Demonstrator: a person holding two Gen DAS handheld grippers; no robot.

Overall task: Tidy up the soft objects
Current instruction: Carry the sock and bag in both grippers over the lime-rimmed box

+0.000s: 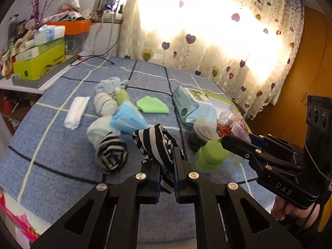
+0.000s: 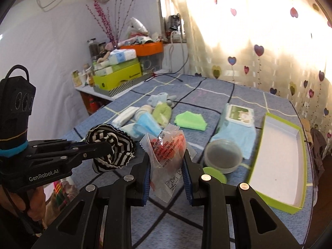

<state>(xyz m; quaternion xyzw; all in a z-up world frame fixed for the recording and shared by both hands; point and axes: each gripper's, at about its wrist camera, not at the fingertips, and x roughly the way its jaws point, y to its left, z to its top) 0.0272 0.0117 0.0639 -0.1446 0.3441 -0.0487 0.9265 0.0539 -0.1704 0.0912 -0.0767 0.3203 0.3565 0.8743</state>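
Observation:
My left gripper [image 1: 167, 161] is shut on a black-and-white striped sock [image 1: 157, 143] and holds it above the blue bed cover; the sock also shows in the right wrist view [image 2: 111, 145]. My right gripper [image 2: 167, 166] is shut on a clear plastic packet with red contents [image 2: 166, 151], raised above the cover. A second striped sock, rolled [image 1: 112, 155], lies below to the left. Rolled socks, a white cloth [image 1: 75, 112], a blue face mask [image 1: 128, 118] and a green cloth [image 1: 152, 104] lie further back.
A wet-wipes pack [image 2: 236, 120], a lidded round jar [image 2: 223, 155] and a green cap [image 2: 215, 175] sit right of centre. An open green-rimmed box [image 2: 303, 161] lies at the right. A shelf with stacked boxes [image 2: 118, 76] stands at the back left.

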